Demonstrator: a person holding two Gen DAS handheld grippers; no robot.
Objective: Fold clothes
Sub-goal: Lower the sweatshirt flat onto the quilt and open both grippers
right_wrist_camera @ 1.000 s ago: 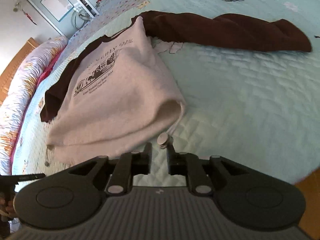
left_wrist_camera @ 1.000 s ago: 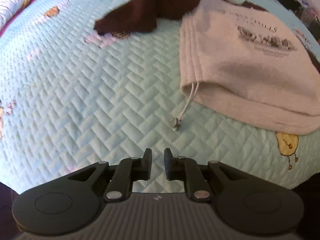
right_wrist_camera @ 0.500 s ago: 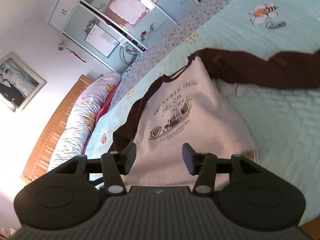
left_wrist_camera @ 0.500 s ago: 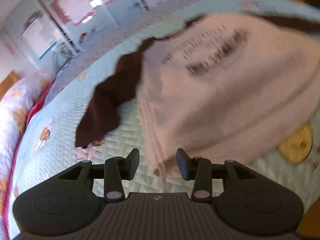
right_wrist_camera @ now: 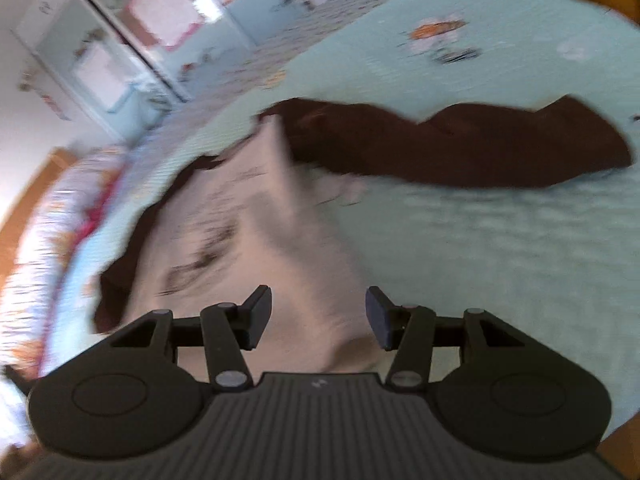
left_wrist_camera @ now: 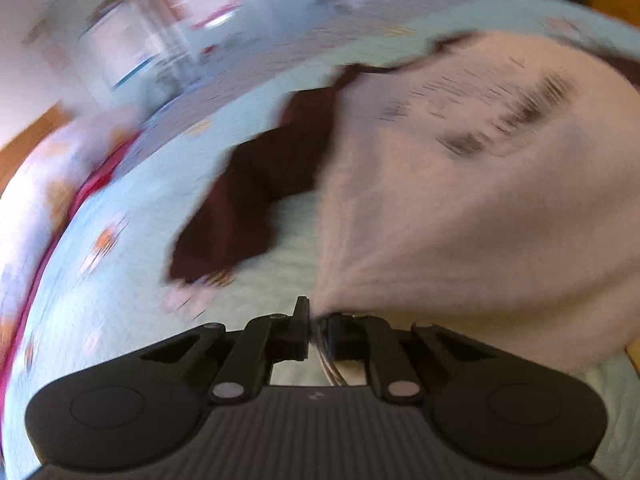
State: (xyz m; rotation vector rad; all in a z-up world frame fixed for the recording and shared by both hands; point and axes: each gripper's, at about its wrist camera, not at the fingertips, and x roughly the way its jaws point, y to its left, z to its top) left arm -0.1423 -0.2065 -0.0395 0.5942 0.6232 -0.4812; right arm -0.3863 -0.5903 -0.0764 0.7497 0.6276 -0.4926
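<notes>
I'm seeing bright, soft daylight in both views. Motion blur is smearing the sweatshirt (left_wrist_camera: 460, 208) print, the bedspread (right_wrist_camera: 500, 248) and far cupboards, and fisheye distortion is bending the edges.

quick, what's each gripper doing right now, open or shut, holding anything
left gripper: jaws closing on the hem of the cream sweatshirt.
right gripper: open, holding nothing, the cream fabric lying under its spread fingers.

Home bedroom here: bed (right_wrist_camera: 500, 248) w/ pale-green quilted cover, floral pillow (right_wrist_camera: 60, 232) by a wooden headboard (right_wrist_camera: 36, 188), glass-door wardrobe (right_wrist_camera: 132, 40) w/ posters at the back.
</notes>
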